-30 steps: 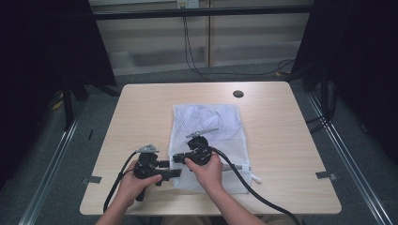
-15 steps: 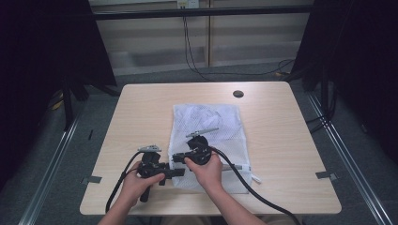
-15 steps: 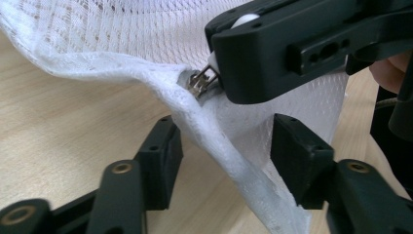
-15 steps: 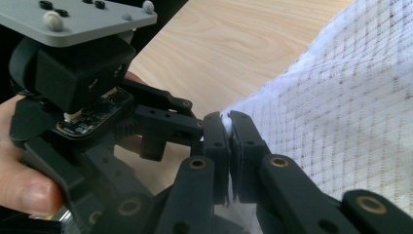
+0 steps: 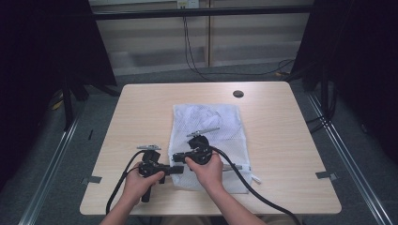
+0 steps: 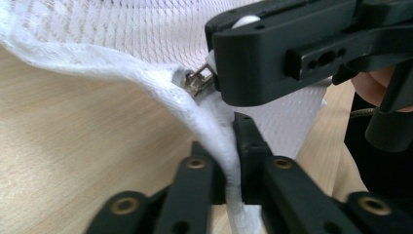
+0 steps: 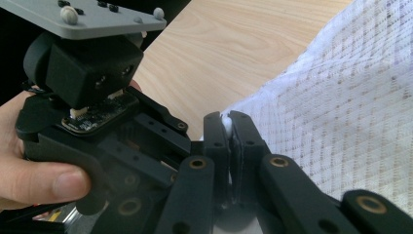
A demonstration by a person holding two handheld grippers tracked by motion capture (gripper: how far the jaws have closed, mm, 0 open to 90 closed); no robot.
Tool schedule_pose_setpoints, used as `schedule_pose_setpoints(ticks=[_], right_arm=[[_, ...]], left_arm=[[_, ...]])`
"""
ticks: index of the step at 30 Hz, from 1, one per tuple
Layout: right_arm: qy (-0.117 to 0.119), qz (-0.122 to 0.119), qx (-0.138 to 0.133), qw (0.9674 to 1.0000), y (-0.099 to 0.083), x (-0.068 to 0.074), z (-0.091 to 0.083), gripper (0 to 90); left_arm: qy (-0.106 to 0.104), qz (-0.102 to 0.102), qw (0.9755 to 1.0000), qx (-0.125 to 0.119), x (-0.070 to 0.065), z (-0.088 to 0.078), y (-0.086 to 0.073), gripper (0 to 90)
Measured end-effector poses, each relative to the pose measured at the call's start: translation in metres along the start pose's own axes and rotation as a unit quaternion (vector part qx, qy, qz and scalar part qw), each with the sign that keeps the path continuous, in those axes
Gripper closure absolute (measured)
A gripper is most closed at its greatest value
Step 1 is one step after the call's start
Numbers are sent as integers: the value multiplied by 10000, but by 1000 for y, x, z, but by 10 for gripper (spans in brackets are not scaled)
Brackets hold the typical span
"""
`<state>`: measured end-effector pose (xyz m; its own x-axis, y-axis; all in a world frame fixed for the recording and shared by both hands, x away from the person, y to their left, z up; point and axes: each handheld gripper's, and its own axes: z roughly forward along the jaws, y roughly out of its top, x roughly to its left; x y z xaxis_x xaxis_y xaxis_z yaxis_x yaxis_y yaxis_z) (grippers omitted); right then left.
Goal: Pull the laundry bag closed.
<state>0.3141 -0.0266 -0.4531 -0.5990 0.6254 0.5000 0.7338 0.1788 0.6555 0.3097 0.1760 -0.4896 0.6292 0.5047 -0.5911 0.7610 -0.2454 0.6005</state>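
A white mesh bag (image 5: 211, 122) lies flat in the middle of the table (image 5: 141, 108). Both grippers meet at its near left edge. My left gripper (image 5: 178, 169) comes in from the left. In the left gripper view it (image 6: 229, 156) is shut on the bag's thick white hem (image 6: 146, 83). Just above it, the right gripper's black jaws clamp the small metal zipper pull (image 6: 197, 82). My right gripper (image 5: 177, 157) points left. In the right gripper view it (image 7: 228, 131) is shut on a white bit at the mesh (image 7: 350, 97) edge, and the pull itself is hidden there.
A dark round grommet (image 5: 238, 93) sits near the table's far edge. Black cables (image 5: 244, 187) trail from both grippers toward the near edge. Bare wood lies left and right of the bag. Dark curtains and metal floor rails flank the table.
The left gripper has shifted slightly right, closer to the bag's edge and the right gripper. The right gripper and the bag have hardly moved.
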Motion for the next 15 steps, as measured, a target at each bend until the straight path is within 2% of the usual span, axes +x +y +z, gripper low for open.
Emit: schedule_pose_setpoints(ticks=[6, 7, 9, 12, 15], right_arm=[[-1, 14, 1, 10000, 1, -2, -2, 867], [21, 45, 7, 10000, 0, -3, -3, 867], [67, 95, 4, 9999, 0, -5, -4, 867], [145, 222, 8, 9996, -1, -10, -6, 868], [167, 227, 11, 9996, -3, -12, -8, 868]], left_arm=[[59, -106, 9999, -6, -2, -1, 0, 885], [81, -40, 10000, -5, 0, -2, 0, 885], [53, -160, 9998, -89, 1, -3, -1, 885], [22, -158, 9999, -61, 2, -4, -1, 886], [50, -173, 9998, -58, 1, -3, -1, 887]])
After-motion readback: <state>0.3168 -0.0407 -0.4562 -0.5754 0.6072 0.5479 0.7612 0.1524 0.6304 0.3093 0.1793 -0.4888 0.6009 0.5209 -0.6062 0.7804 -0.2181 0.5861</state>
